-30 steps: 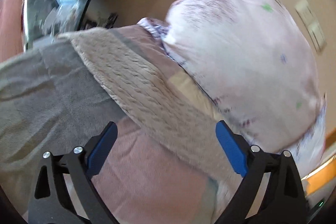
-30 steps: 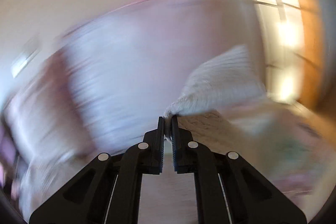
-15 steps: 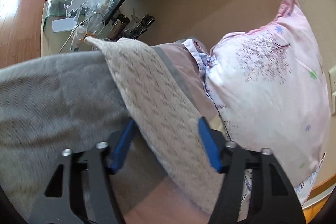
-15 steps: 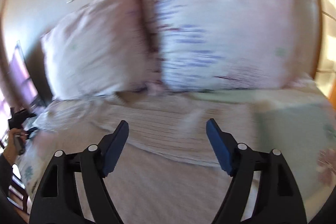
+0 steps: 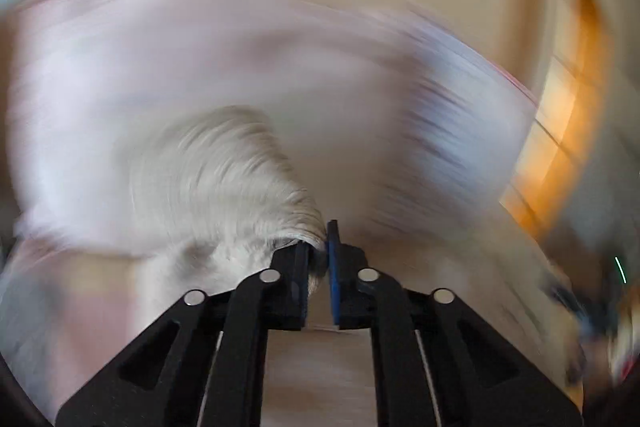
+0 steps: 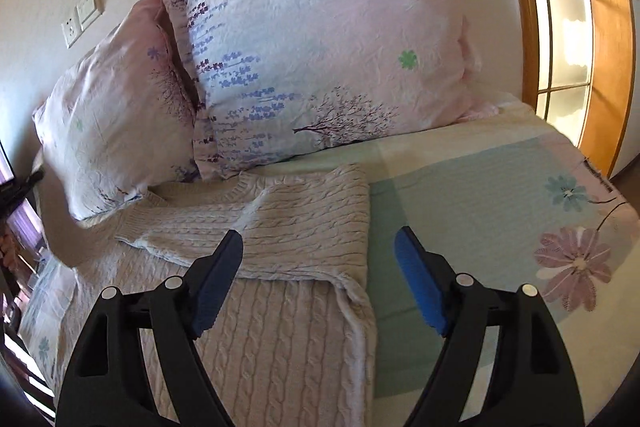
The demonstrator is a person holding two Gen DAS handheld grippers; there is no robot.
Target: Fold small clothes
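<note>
A cream cable-knit sweater [image 6: 280, 267] lies on the bed, its right sleeve folded across the body. My right gripper [image 6: 320, 267] is open and empty just above the sweater's right side. In the blurred left wrist view my left gripper [image 5: 318, 251] is shut on a fold of the cream sweater [image 5: 224, 179], which rises up and to the left from the jaws.
Two pink floral pillows [image 6: 320, 39] lean against the wall behind the sweater. A green and floral bedsheet [image 6: 500, 211] covers the bed to the right. A wooden-framed window [image 6: 568, 27] stands at the far right. Wall sockets [image 6: 82, 15] are at the upper left.
My left gripper has closed on the sweater and is swinging fast, blurring its view. My right gripper let go of the sleeve earlier, stays open and has steadied above the sweater.
</note>
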